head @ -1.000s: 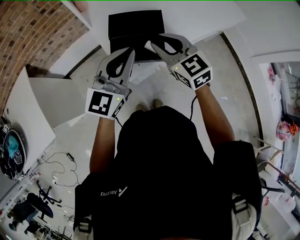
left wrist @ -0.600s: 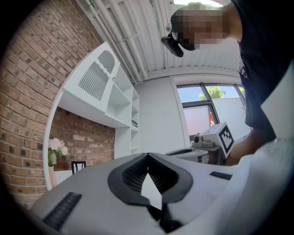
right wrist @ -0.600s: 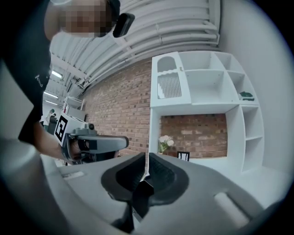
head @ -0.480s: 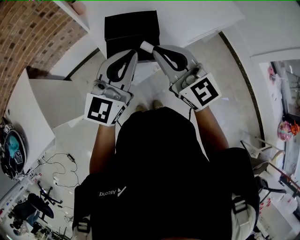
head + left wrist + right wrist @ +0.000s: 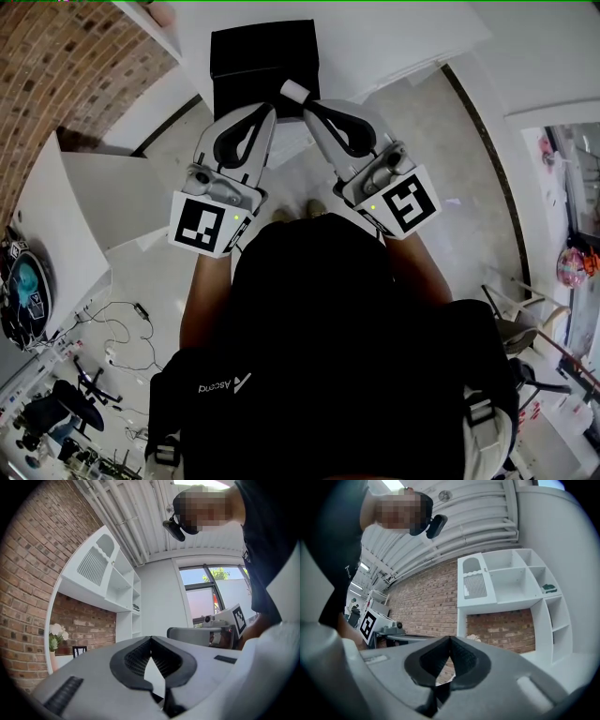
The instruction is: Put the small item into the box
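The black box (image 5: 262, 54) stands on the white table (image 5: 394, 37) straight ahead in the head view; its inside is dark and I see no small item anywhere. My right gripper (image 5: 294, 92) hovers at the box's near edge. Its jaws have just closed and now meet at the tips (image 5: 450, 638), with nothing showing between them. Just left of it, my left gripper (image 5: 269, 111) is held up beside it, also shut and empty (image 5: 151, 638). Both point roughly level, each seeing the other's marker cube.
A white shelf unit (image 5: 511, 588) stands against the brick wall (image 5: 56, 75) beyond the table. A white panel (image 5: 103, 197) lies low at the left. A vase of white flowers (image 5: 56, 634) sits near the wall. Cables trail on the floor (image 5: 122, 328).
The right gripper has drawn back from the box toward me, tilted up, and its jaws have gone from open to shut. The left gripper has shifted only slightly.
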### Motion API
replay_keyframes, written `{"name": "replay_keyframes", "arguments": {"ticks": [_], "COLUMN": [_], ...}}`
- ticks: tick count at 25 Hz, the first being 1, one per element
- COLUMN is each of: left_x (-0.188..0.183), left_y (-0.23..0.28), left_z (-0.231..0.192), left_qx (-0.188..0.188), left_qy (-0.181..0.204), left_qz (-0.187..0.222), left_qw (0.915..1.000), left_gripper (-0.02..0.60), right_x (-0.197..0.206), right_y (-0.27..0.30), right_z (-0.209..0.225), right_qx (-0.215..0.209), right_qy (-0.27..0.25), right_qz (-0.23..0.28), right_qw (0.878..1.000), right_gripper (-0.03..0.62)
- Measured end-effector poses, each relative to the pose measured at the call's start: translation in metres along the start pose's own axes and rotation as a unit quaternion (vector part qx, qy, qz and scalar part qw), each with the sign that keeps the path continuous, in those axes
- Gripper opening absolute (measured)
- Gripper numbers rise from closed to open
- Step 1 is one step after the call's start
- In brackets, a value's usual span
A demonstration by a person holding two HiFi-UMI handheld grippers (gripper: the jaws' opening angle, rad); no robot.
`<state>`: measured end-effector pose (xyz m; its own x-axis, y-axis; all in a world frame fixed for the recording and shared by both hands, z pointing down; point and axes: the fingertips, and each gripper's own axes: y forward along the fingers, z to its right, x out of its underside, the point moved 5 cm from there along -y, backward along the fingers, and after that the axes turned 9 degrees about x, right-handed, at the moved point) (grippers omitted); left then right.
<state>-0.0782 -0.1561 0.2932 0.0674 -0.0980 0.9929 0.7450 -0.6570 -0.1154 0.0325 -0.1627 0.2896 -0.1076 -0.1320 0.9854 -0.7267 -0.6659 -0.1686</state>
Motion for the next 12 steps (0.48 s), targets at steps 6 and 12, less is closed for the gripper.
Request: {"name": "replay_keyframes", "arguments": {"ticks": [6,12], "left_x": [-0.0023,-0.0033], "left_y": [-0.0038,-0.0055], "left_z": [0.0044,0.0075], "left_qx": [-0.006,-0.009], "left_qy": [0.003,0.005], "left_qz": [-0.005,-0.005], "left_qw": [1.0000,0.9999], "left_gripper": [-0.002,-0.002], "right_x": [-0.0056,-0.0054], "right_y": [-0.0033,-0.0064], "right_z": [-0.0029,-0.0050], "right_qx": [-0.005,-0.006], "right_qy": [-0.009,-0.002], "right_qz": [0.010,-0.001], "right_qw": [1.000,1.000], "right_gripper": [0.002,0.000]}}
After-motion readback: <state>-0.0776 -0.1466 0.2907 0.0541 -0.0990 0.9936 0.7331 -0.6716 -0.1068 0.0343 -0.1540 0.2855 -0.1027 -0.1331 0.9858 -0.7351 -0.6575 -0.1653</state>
